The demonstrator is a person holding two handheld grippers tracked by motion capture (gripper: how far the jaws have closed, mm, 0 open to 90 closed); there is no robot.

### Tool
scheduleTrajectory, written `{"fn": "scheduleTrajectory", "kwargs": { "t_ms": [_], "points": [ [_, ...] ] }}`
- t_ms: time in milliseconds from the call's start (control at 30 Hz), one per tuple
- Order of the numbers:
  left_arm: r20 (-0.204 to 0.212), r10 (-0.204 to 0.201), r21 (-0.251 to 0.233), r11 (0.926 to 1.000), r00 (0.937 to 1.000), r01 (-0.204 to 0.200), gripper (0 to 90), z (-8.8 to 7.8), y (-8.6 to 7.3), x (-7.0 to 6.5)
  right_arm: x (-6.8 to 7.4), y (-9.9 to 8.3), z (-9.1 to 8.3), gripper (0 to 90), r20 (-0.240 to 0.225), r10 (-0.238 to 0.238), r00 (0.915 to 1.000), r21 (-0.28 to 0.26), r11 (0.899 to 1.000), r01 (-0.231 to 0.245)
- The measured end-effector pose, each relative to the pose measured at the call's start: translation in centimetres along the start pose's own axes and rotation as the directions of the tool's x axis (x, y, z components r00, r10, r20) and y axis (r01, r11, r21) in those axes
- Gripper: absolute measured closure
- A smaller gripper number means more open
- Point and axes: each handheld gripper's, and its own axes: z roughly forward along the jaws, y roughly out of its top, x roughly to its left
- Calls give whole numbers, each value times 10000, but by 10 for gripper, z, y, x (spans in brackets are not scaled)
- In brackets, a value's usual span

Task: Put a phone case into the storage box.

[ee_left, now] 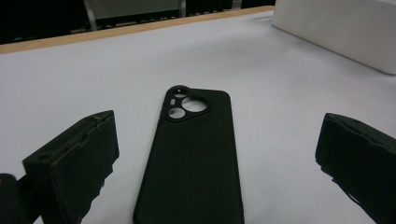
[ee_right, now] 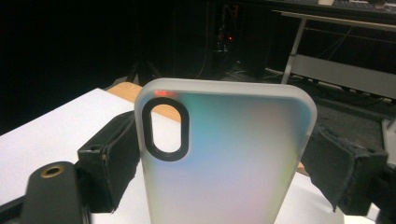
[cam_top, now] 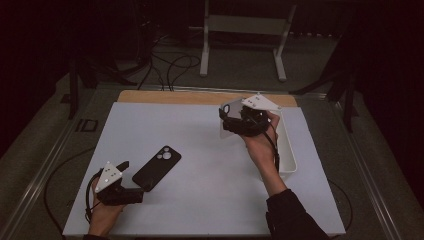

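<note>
A black phone case point(cam_top: 157, 167) lies back up on the white table top point(cam_top: 210, 210), camera cutout toward the far side. My left gripper point(cam_top: 134, 180) rests low at the front left, open. In the left gripper view the black phone case point(ee_left: 191, 158) lies between the spread jaws of my left gripper point(ee_left: 218, 128), and neither pad touches it. My right gripper point(cam_top: 231, 119) is raised over the far right of the table, shut on a frosted translucent phone case point(cam_top: 223, 131). The right gripper view shows the frosted case point(ee_right: 224, 158) upright, pinched by its long edges.
A white rectangular bin point(cam_top: 289, 155) stands at the table's right side, under the right hand, and shows as a white bin point(ee_left: 336, 32) in the left gripper view. A wooden strip point(cam_top: 200, 96) runs along the far edge. Cables and a white frame stand point(cam_top: 245, 30) are on the floor behind.
</note>
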Motion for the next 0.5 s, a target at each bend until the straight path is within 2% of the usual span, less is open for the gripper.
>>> {"fn": "scheduleTrajectory", "kwargs": {
  "t_ms": [333, 500],
  "points": [
    [32, 2, -15, 10000, 10000, -2, 0, 0, 0, -1, -17, 3, 3, 167, 443, 174, 9989, 63, 9998, -177],
    [21, 4, -22, 10000, 10000, -4, 0, 0, 0, -1, -26, 4, 5, 167, 562, 499, 9972, 8, 9987, -500]
  ]
}}
